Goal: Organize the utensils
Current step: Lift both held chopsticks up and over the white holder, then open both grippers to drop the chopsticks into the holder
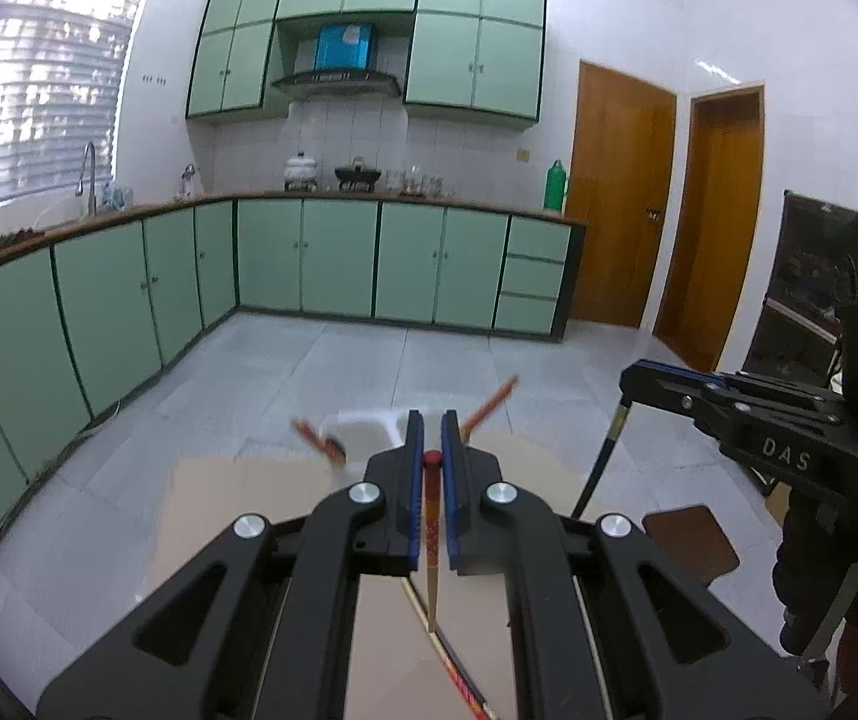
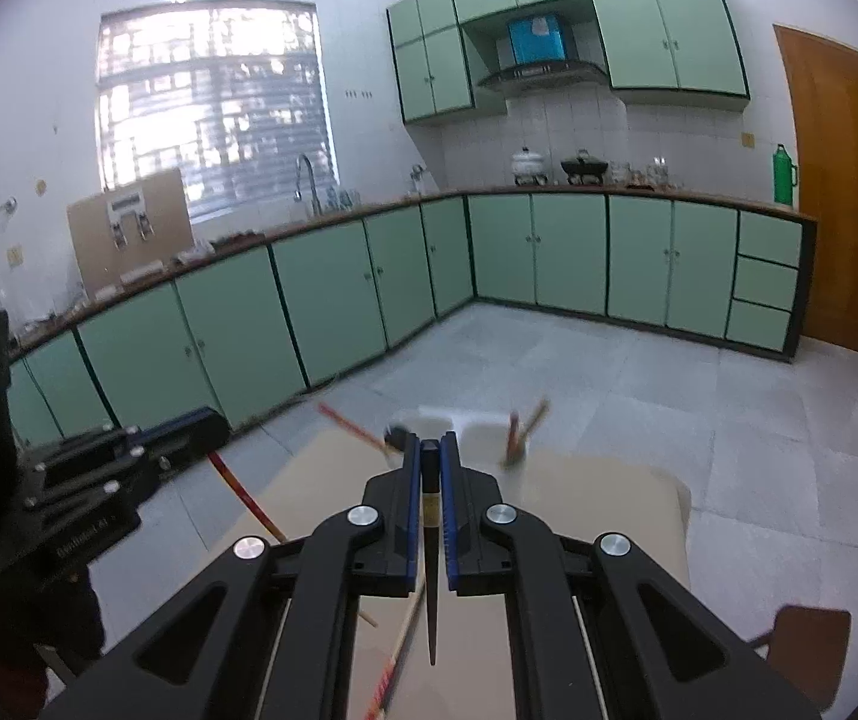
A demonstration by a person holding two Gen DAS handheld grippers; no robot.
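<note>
- Right now we've got one chopstick in each gripper, both lifted above the beige table (image 1: 237, 498)
- Our left gripper (image 1: 432, 438) is pinching a red chopstick (image 1: 431, 516) near its blunt top end, and the pale tapered tip hangs down below the fingers
- Our right gripper (image 2: 430, 456) is pressed onto a black chopstick (image 2: 431, 576), again high up by the thick end, with the point dangling toward the table
- Ahead of us sits a white holder (image 1: 363, 429) near the far edge of the table, with red chopsticks already leaning out of it at angles
- From the right view that holder (image 2: 477, 426) looks split into compartments, though blur keeps us from saying how many
- More chopsticks lie flat on the table under us, one red and patterned (image 1: 459, 678)
- We'd judge these sticks very light, stiff and slim, so weight is no worry
- Their lacquered finish looks smooth, so we'd expect them to slip or swivel between the pads if the pinch is loose
- Held by one end, each stick can swing like a pendulum, so a grip nearer the middle would steady it
- For dropping into the holder, though, our hold near the thick end leaves the tip free to go in first
</note>
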